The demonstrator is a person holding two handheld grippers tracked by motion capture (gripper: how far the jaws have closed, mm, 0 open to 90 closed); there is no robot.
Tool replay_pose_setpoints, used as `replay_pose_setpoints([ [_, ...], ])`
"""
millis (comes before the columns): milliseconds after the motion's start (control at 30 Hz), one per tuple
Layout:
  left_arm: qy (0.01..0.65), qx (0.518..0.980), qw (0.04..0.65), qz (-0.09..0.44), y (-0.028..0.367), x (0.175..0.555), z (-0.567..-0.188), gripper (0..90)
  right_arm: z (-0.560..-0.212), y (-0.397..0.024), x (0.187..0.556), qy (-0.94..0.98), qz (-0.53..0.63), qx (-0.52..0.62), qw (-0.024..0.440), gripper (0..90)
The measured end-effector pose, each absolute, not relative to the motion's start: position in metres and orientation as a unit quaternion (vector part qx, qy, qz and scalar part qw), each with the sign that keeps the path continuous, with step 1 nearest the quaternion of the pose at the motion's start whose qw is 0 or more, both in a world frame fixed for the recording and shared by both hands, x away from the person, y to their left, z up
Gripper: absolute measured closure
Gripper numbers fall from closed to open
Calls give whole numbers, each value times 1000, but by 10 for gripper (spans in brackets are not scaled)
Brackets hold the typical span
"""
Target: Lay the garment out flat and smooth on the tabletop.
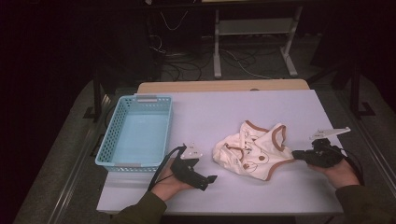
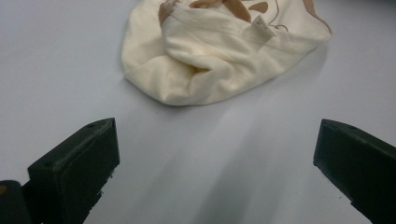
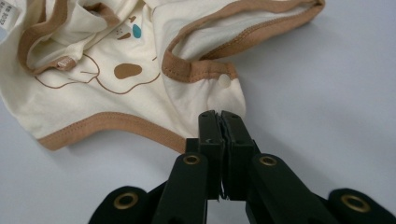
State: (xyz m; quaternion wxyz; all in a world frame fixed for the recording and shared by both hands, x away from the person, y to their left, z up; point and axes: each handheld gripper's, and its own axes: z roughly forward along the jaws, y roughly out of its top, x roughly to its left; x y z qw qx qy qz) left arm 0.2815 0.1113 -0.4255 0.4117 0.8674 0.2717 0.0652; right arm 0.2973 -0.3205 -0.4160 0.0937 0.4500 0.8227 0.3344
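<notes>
Closed on the garment's (image 3: 140, 84) brown hem, our right gripper (image 3: 219, 116) needed a gentle, level pull. Our left gripper (image 2: 215, 154) stood open beside the cloth, ready to pin it to the bench (image 1: 224, 107)

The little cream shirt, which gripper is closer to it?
Right. The right gripper is shut on the little cream shirt at its hem corner. The left gripper is open, apart from it on bare table.

— Any lettering you can read from here?
— I see small print on the white sewn-in label (image 3: 8, 18) of the cream brown-trimmed cotton garment (image 3: 116, 79), too tiny to read.
</notes>
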Motion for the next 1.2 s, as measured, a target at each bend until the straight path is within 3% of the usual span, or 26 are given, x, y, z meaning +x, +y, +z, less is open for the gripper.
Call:
replay_pose_setpoints([
  [400,271,868,411,65,111,281,-425,0,-425,-339,290,821,307,471,97,860],
  [567,272,868,412,65,111,281,-426,0,-427,-337,292,821,306,472,101,819],
  [633,272,867,412,65,111,281,-426,0,-422,-337,291,816,317,472,108,695],
  [867,270,868,412,65,110,281,-426,0,-411,-329,289,807,354,460,106,544],
  [1200,271,868,410,63,110,282,-427,0,-409,-294,292,816,381,428,81,483],
])
